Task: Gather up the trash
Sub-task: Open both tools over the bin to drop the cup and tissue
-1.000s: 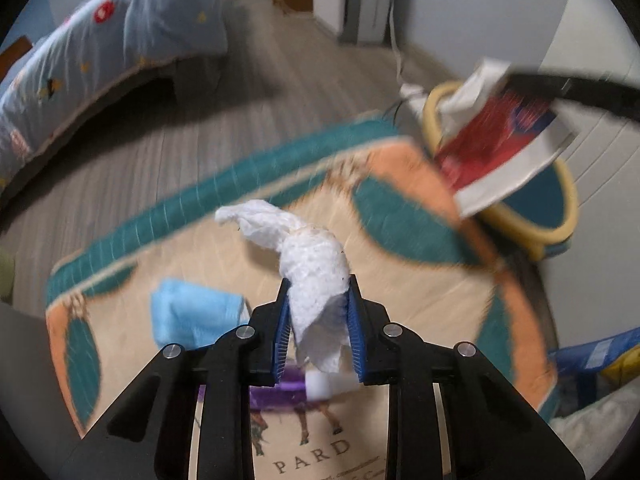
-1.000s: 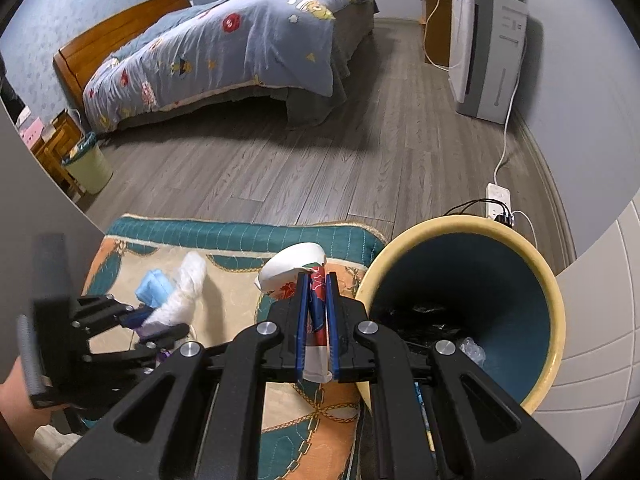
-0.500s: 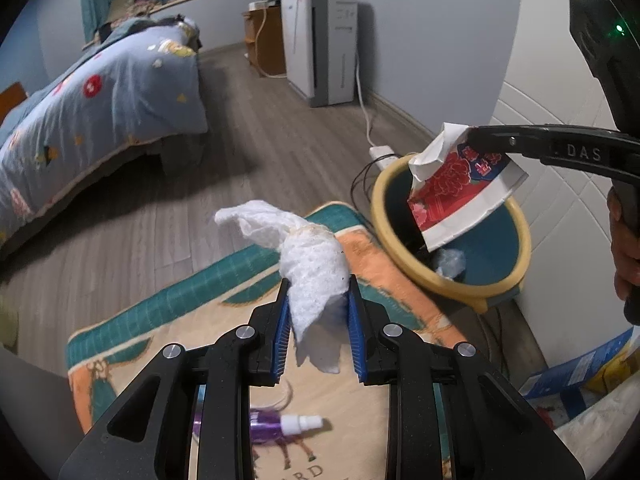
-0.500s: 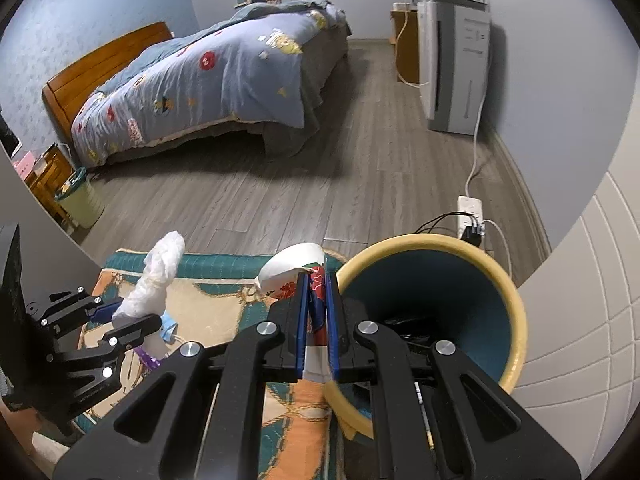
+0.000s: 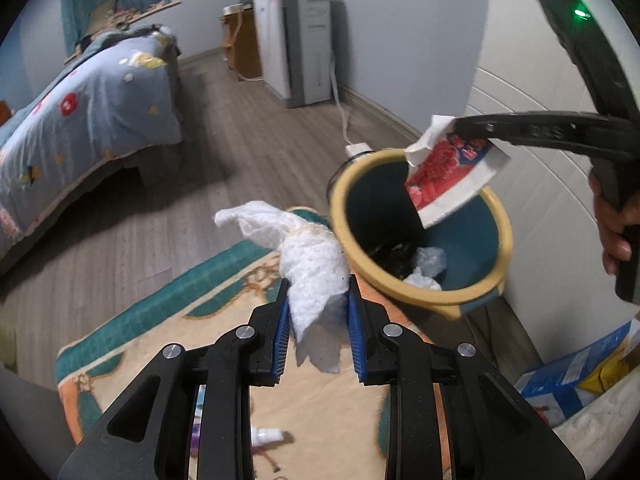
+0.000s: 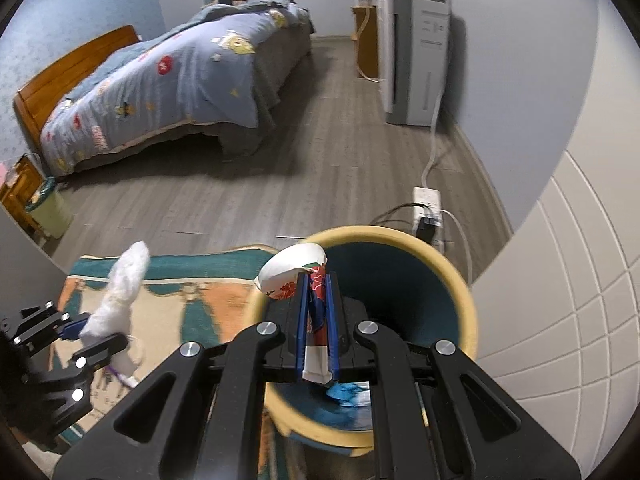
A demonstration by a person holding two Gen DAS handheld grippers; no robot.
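Observation:
My left gripper (image 5: 316, 304) is shut on a crumpled white paper towel (image 5: 308, 256), held above the rug just left of the bin; it also shows in the right wrist view (image 6: 120, 296). My right gripper (image 6: 316, 304) is shut on a flattened red and white paper cup (image 6: 294, 270), held over the mouth of the yellow-rimmed teal trash bin (image 6: 464, 304). In the left wrist view the cup (image 5: 452, 176) hangs above the bin (image 5: 500, 236), which holds crumpled plastic and other trash.
A patterned rug (image 5: 168, 308) lies on the wood floor with a small spray bottle (image 5: 268, 436) on it. A bed (image 6: 180, 80) stands far left, a white appliance (image 6: 416, 56) and power strip (image 6: 428, 200) by the wall. A blue box (image 5: 576, 368) lies at right.
Both grippers rose and moved toward the bin. The cup now hangs over the bin's mouth and the paper towel is closer to the bin's left rim.

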